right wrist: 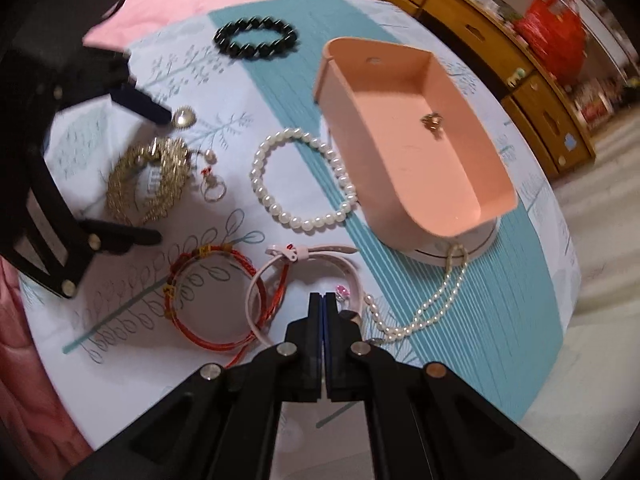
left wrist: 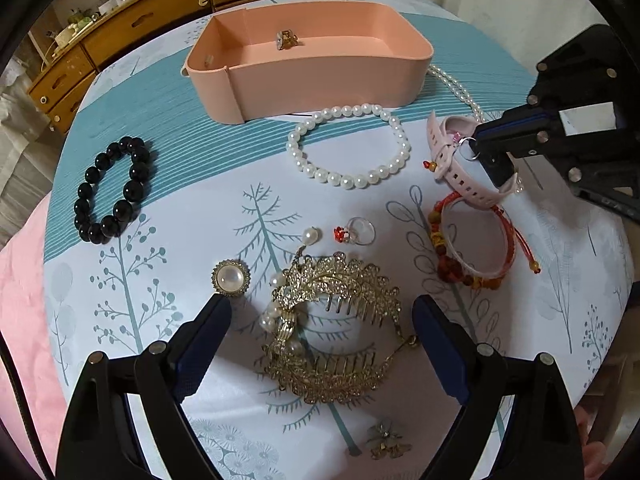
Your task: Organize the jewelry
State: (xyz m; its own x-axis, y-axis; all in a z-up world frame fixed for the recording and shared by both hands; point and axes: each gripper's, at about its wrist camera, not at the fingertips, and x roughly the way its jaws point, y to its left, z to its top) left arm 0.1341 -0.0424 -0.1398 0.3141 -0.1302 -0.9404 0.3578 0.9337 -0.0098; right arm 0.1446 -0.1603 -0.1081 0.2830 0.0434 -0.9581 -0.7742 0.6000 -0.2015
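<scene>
Barely started tbh: only one little gold piece (left wrist: pixel 286 39) sits in the pink tray (left wrist: pixel 408 76) at the worktop's far edge. Everything else is loose on the cloth. My right claw (right wrist: pixel 323 297) is clenched over the pink watch (left wrist: pixel 448 152), though I can't tell if it's pinching anything; my left claw (left wrist: pixel 322 308) is spread wide over the gold combs (left wrist: pixel 340 280).

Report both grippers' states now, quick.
Left gripper: open, jaws wide on either side of the gold hair comb, holding nothing.
Right gripper: shut beside the pink watch; whether it pinches anything cannot be told.
</scene>
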